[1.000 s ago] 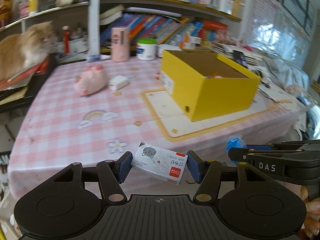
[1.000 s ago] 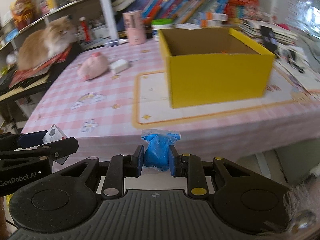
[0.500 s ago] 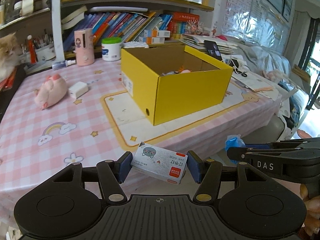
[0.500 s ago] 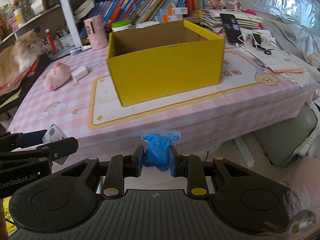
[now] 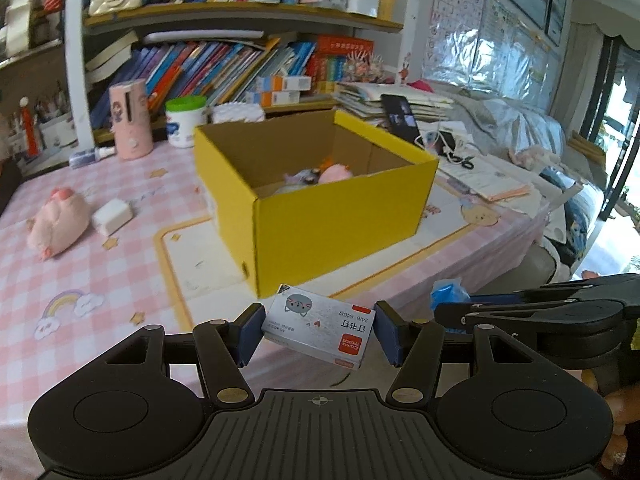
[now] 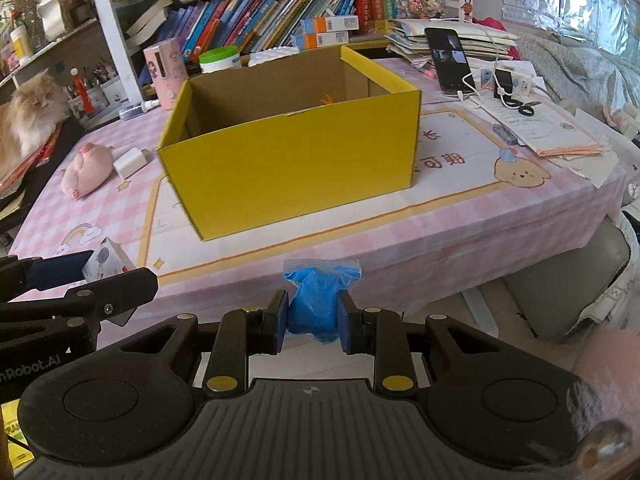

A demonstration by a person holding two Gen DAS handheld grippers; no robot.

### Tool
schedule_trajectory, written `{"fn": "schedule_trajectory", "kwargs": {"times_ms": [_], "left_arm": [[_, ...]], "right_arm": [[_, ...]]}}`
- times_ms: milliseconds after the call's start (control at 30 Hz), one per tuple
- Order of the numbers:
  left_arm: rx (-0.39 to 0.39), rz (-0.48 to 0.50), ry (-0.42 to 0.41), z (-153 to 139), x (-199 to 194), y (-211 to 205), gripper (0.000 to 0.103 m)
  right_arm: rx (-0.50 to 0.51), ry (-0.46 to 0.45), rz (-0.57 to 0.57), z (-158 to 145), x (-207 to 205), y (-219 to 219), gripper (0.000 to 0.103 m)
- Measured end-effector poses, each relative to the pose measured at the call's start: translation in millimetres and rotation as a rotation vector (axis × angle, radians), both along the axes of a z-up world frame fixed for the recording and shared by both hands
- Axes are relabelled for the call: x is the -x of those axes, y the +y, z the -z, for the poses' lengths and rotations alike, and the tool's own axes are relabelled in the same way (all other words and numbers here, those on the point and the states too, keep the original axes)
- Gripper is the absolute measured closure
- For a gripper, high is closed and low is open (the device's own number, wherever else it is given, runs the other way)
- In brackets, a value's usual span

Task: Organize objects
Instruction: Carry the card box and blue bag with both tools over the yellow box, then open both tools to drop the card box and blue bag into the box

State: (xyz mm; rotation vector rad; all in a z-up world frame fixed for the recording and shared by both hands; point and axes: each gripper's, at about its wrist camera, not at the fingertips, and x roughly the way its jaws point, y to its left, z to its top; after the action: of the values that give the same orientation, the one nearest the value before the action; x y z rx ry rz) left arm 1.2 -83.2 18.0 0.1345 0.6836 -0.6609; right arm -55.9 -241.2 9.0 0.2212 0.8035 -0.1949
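Note:
My left gripper (image 5: 318, 333) is shut on a small white staples box (image 5: 318, 330) with a cat face and a red label, held just off the table's near edge. My right gripper (image 6: 313, 322) is shut on a blue item in a clear plastic bag (image 6: 316, 304), also short of the table edge. Ahead stands an open yellow cardboard box (image 5: 320, 204) (image 6: 288, 164) on a placemat, with a few small toys inside. In the left wrist view the right gripper (image 5: 452, 312) shows at the lower right. The left gripper's fingers (image 6: 60, 272) show at the right wrist view's left edge.
A pink plush pig (image 5: 58, 222) and a white charger block (image 5: 113, 216) lie on the pink checked tablecloth (image 5: 80, 272). A pink cylinder (image 5: 131, 120), a green-lidded jar (image 5: 186, 120), bookshelves, a phone (image 6: 450, 60), papers and scissors (image 6: 524, 109) surround the box. A cat (image 6: 28, 116) sits at the left.
Both grippers have swung to the right along the table's near edge with their loads still held. The yellow box has shifted toward the middle of both views, and its inside shows more.

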Motion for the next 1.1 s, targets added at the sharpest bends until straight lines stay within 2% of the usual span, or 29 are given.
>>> {"fn": "schedule_trajectory", "kwargs": {"times_ms": [267, 567, 833, 1100], "left_arm": [[0.03, 0.0, -0.066, -14.2, -19.1, -30.8, 0.045], [0.031, -0.035, -0.131, -29.7, -49.4, -62.3, 0.045], [-0.01, -0.086, -0.169, -37.1, -76.7, -85.1, 0.045], [-0.108, -0.149, -0.155, -19.3, -110.1, -105.3, 0.045]], "right_arm": [[0.015, -0.022, -0.001, -10.7, -19.5, -32.6, 0.079], [0.042, -0.14, -0.017, -43.0, -51.7, -72.5, 0.079], [0.026, -0.199, -0.077, -60.2, -87.7, -97.7, 0.079], [0.044, -0.243, -0.165, -64.3, -131.0, -108.0, 0.079]]}}
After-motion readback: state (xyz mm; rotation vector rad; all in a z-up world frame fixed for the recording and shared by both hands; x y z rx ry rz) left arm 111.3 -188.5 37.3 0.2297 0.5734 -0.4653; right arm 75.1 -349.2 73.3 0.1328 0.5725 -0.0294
